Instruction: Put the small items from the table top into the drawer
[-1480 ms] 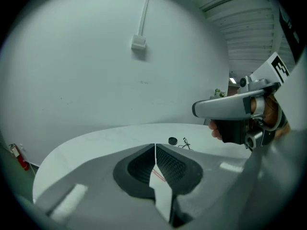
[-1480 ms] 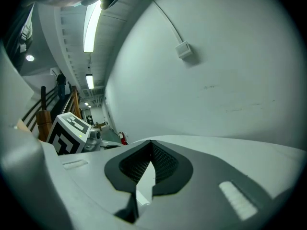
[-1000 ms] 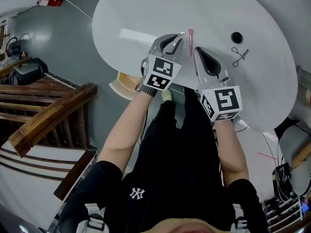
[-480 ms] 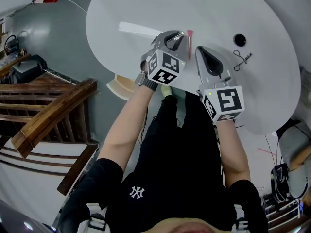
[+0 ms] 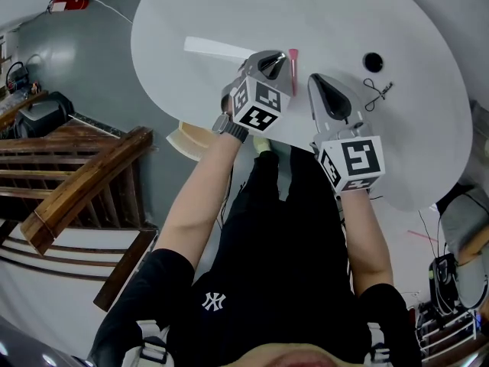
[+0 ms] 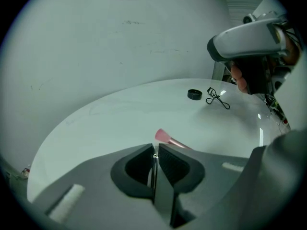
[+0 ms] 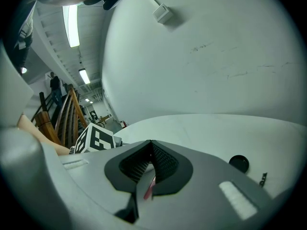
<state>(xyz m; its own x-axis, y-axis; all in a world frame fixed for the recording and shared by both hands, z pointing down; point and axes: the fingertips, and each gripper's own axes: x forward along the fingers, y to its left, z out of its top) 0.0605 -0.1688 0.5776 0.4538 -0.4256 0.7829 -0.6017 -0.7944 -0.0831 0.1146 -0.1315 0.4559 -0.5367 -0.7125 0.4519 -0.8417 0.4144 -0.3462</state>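
Observation:
A pink brush (image 5: 293, 60) lies on the round white table (image 5: 229, 14), between my two grippers. My left gripper (image 5: 283, 55) hovers just left of it, jaws shut and empty; in the left gripper view the brush (image 6: 168, 138) lies just beyond the shut tips (image 6: 154, 150). My right gripper (image 5: 312, 78) is just right of the brush, also shut with nothing in it; a pink sliver (image 7: 149, 188) shows under its jaws (image 7: 151, 145). A black round cap (image 5: 372, 60) and a black eyelash curler (image 5: 377, 90) lie further right. The open tan drawer (image 5: 195, 136) sticks out under the table's near edge.
A white strip (image 5: 218, 48) lies on the table left of my left gripper. A wooden stair rail (image 5: 84, 174) stands at the left. Cables and equipment (image 5: 447, 281) sit on the floor at the lower right. The person's legs are under the near table edge.
My left gripper has swung a little right and turned, closing in on the pink brush. The right gripper has barely moved.

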